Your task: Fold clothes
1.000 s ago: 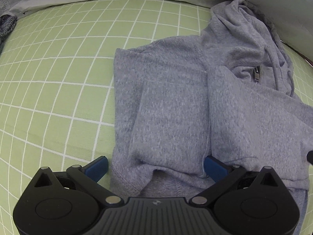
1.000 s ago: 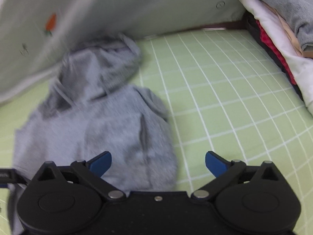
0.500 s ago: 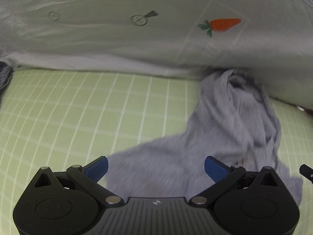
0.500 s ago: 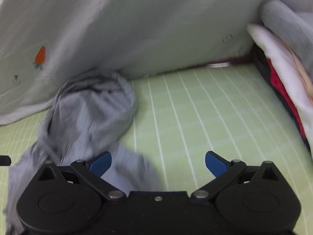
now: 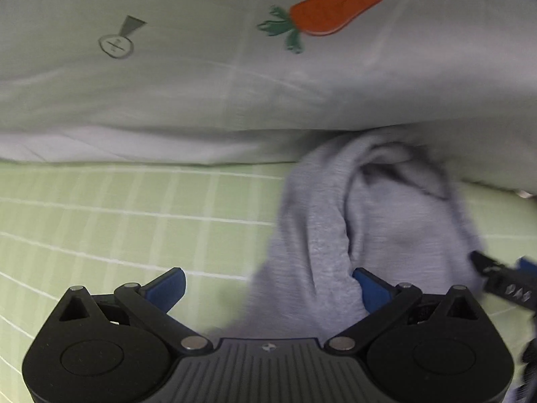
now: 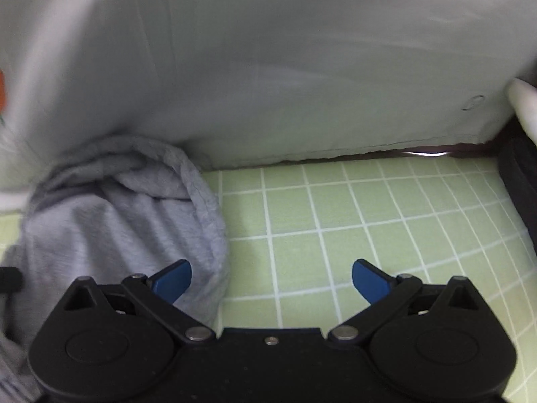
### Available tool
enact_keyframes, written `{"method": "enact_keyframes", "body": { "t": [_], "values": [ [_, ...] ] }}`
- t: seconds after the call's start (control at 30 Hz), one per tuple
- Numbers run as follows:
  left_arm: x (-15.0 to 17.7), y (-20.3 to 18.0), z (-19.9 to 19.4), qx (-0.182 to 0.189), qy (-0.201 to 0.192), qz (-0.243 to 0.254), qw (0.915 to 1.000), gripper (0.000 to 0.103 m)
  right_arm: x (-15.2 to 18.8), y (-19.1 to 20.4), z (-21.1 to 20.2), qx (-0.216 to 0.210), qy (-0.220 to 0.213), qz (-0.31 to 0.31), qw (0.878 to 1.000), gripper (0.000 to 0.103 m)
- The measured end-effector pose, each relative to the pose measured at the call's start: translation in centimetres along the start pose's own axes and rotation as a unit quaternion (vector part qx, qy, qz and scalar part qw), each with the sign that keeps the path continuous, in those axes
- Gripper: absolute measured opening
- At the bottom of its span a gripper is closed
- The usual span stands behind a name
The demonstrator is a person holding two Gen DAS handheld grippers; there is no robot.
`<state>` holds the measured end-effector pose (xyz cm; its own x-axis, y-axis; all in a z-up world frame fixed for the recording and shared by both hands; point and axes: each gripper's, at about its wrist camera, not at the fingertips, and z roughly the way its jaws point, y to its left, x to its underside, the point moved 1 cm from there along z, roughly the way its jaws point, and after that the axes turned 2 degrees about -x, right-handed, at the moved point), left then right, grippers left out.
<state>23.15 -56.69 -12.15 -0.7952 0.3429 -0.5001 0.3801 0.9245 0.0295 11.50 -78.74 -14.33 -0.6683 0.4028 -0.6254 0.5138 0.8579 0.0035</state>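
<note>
Item: grey hooded sweatshirt (image 5: 379, 231), soft fleece, bunched. It lies on the green grid-patterned sheet (image 5: 117, 221) at the sheet's far edge, its hood pushed up against the pale hanging cloth (image 5: 218, 94) that bounds that edge. In the left wrist view it occupies the right half of the sheet; in the right wrist view it (image 6: 110, 215) sits toward the far left corner. Outline blurred in both views.

Left gripper (image 5: 266, 283): jaws released, spread wide, blue pads bare. The right pad (image 5: 369, 283) sits in front of the grey fabric; contact cannot be told. The left pad is over bare sheet.

Right gripper (image 6: 270, 282): jaws released, spread wide, nothing between them. The left pad (image 6: 173, 278) overlaps the garment's right edge; the right pad is over bare sheet.

Hanging cloth: pale grey-green, printed with an orange carrot (image 5: 330, 11) and a small grey medal-like mark (image 5: 119, 40).

Far right corner of the sheet: dark object (image 6: 518, 181) with a white one (image 6: 525, 107) above, both cut off by the frame.
</note>
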Motion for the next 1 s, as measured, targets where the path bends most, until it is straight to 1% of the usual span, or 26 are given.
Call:
{"method": "enact_keyframes", "body": {
  "t": [0.1, 0.17, 0.27, 0.33, 0.37, 0.43, 0.5, 0.6, 0.7, 0.83, 1.0],
  "values": [
    [0.2, 0.3, 0.3, -0.031, -0.006, 0.027, 0.9991, 0.103, -0.1, 0.1, 0.5, 0.015, -0.003, -0.016, 1.000, 0.103],
    [0.4, 0.3, 0.1, -0.046, -0.019, 0.039, 0.9980, 0.103, -0.2, 0.0, 0.4, 0.047, -0.010, -0.018, 0.999, 0.103],
    [0.7, 0.2, -1.4, -0.091, -0.063, 0.035, 0.9932, 0.103, -0.3, -0.1, -0.1, 0.094, -0.024, -0.029, 0.995, 0.103],
    [0.6, 0.3, -2.5, -0.110, -0.093, 0.035, 0.9889, 0.103, -0.3, 0.1, -1.0, 0.117, -0.041, -0.043, 0.991, 0.103],
    [0.4, 0.5, -2.9, -0.110, -0.101, 0.037, 0.9882, 0.103, -0.2, 0.1, -1.6, 0.122, -0.051, -0.047, 0.990, 0.103],
    [0.1, 0.9, -3.1, -0.105, -0.098, 0.039, 0.9889, 0.103, -0.1, 0.2, -2.8, 0.132, -0.069, -0.051, 0.987, 0.103],
    [0.0, 1.6, -3.5, -0.116, -0.098, 0.035, 0.9878, 0.103, 0.2, 0.3, -4.0, 0.145, -0.083, -0.053, 0.984, 0.103],
    [0.4, 2.8, -4.7, -0.121, -0.110, 0.007, 0.9865, 0.103, 0.6, 0.0, -5.9, 0.155, -0.096, -0.043, 0.982, 0.103],
    [1.1, 4.2, -6.4, -0.112, -0.123, -0.026, 0.9858, 0.103, 1.1, -0.6, -8.1, 0.156, -0.113, -0.029, 0.981, 0.103],
    [3.0, 5.9, -9.1, -0.098, -0.147, -0.061, 0.9824, 0.103, 2.3, -0.9, -11.4, 0.156, -0.142, -0.023, 0.977, 0.103],
    [7.0, 8.2, -12.2, -0.077, -0.166, -0.098, 0.9782, 0.103, 5.1, -0.8, -15.7, 0.164, -0.171, -0.024, 0.971, 0.103]
  ]
}}
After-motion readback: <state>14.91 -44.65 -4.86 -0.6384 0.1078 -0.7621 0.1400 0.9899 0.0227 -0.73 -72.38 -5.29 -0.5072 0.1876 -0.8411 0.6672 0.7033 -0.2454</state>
